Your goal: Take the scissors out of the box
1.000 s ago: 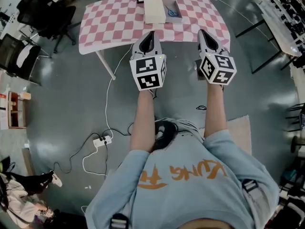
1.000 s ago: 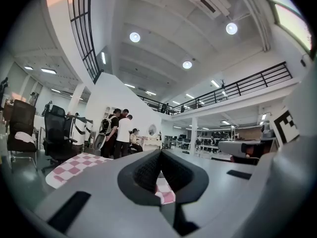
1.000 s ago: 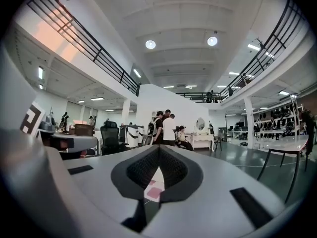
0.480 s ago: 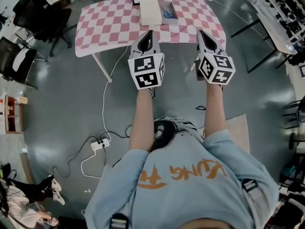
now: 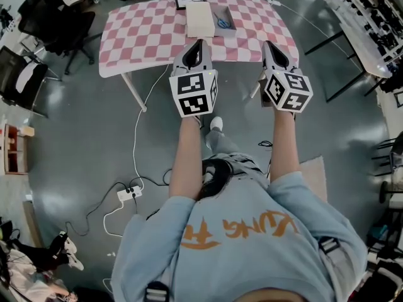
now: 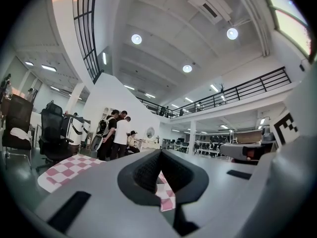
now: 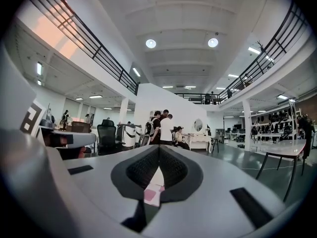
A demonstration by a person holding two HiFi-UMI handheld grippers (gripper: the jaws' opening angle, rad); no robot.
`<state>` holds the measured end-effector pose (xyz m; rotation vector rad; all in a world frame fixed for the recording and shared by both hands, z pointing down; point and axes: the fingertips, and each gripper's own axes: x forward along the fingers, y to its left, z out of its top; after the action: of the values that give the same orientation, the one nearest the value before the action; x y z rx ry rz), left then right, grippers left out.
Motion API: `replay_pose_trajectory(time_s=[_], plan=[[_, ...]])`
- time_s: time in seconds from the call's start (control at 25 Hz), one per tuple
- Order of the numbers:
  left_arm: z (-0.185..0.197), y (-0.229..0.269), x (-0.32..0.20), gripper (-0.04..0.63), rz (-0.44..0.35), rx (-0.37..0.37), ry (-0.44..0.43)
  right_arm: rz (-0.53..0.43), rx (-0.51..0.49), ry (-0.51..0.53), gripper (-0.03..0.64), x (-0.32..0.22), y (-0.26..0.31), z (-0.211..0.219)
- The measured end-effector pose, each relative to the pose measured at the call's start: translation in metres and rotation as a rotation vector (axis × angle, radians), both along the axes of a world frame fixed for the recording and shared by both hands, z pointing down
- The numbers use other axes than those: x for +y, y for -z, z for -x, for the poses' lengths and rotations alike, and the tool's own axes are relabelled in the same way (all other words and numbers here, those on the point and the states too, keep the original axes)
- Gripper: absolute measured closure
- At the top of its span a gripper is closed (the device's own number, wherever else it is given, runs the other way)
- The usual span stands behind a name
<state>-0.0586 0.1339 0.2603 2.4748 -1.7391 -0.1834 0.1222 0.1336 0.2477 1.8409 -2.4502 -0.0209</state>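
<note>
Left gripper point(image 5: 199, 44) and right gripper point(image 5: 271, 44) both have their jaws pressed together with nothing between them. They are side by side at the near edge of the pink-and-white checkered table point(image 5: 145, 36). The blue-handled scissors point(image 5: 223, 21) lie inside the open grey rectangular box point(image 5: 232, 26) at the table's far side, just beside a flat white rectangular box point(image 5: 199, 19) and well apart from both grippers.
</note>
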Motion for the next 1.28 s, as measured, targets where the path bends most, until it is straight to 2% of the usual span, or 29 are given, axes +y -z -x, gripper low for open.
replay_pose_trajectory(time_s=[0.28,0.56,0.76,1.0,1.28], plan=[[0.005,-0.004,-0.033,0.578,0.006,-0.033,0.015,0.009,-0.030,0.017,0.618,-0.039,-0.008,0.006],[-0.004,-0.030,-0.087,0.578,0.055,-0.035,0.010,0.054,-0.040,0.003,0.618,-0.094,-0.031,-0.005],[-0.014,-0.071,-0.132,0.578,0.145,-0.001,-0.002,0.133,-0.014,0.001,0.618,-0.140,-0.063,-0.008],[-0.020,-0.123,-0.185,0.578,0.252,-0.051,0.030,0.244,0.005,-0.026,0.618,-0.186,-0.114,-0.030],[-0.053,-0.153,-0.241,0.578,0.313,-0.039,0.001,0.302,-0.011,-0.051,0.618,-0.242,-0.143,-0.062]])
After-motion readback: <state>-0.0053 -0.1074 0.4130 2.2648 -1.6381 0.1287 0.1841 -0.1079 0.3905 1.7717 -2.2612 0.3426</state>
